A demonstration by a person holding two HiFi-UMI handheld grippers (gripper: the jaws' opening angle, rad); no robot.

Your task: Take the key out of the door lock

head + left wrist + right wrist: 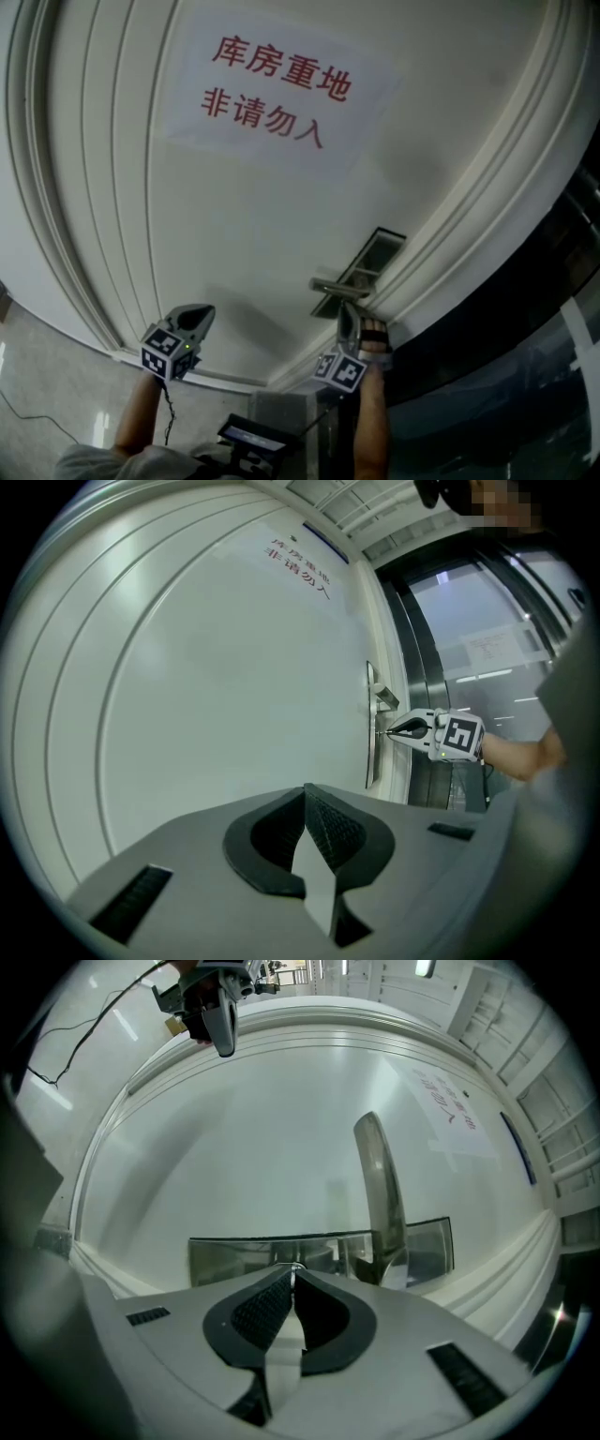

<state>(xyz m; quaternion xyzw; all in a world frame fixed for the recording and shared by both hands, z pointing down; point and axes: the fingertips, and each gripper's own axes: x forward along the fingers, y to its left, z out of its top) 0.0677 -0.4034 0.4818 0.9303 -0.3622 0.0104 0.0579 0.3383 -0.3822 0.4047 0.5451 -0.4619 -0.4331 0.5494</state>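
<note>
A white door [234,225] carries a metal lock plate [373,258] with a lever handle [337,285]. My right gripper [351,315] points level at the plate just below the handle. In the right gripper view its jaws are shut at the plate [234,1258], with a thin metal edge of the key [290,1267] showing at their tips. The left gripper view shows my right gripper [387,731] pressed to the lock from the side. My left gripper [195,321] hangs apart to the left, facing bare door, shut with nothing between its pads [319,822].
A paper sign [277,89] with red characters is taped high on the door. Moulded door frame and dark glass panels [525,309] run along the right. A small device [251,439] with a cable sits low by the person's arms.
</note>
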